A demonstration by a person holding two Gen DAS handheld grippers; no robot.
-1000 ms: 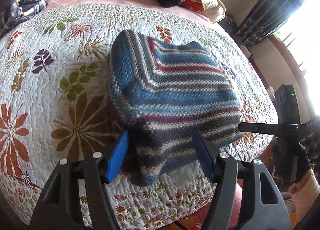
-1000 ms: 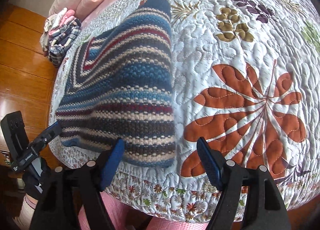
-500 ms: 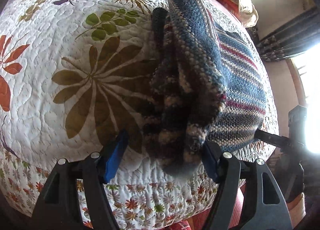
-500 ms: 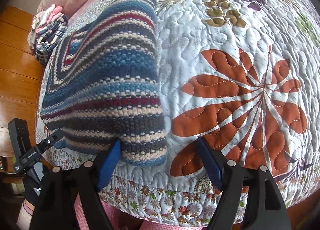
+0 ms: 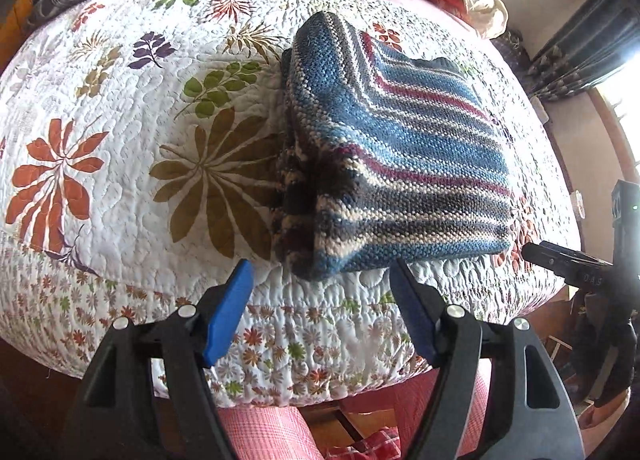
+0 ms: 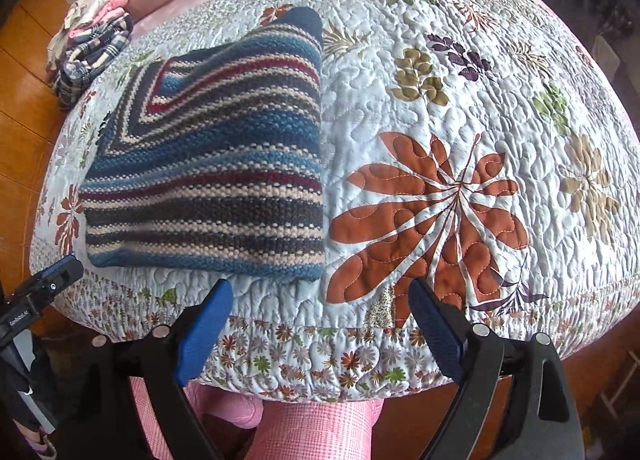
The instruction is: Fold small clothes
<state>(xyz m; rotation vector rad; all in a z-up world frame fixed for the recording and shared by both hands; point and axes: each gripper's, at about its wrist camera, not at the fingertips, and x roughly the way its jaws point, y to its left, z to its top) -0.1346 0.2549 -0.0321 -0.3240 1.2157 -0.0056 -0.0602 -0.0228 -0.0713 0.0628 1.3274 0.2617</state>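
The striped knit sweater [image 5: 400, 164] lies folded near the front edge of the floral quilt [image 5: 120, 180] on the bed, close enough for me to reach. My left gripper [image 5: 320, 312] and right gripper [image 6: 320, 320] hover just short of it, jaws spread wide and holding nothing, because the fold looks done. The folded plaid clothes [image 6: 90, 56] sit well apart at the far corner, probably a finished pile.

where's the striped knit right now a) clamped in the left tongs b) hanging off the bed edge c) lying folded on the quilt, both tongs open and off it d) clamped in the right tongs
c: the striped knit lies folded on the quilt, with the left tongs and right tongs open and short of it.
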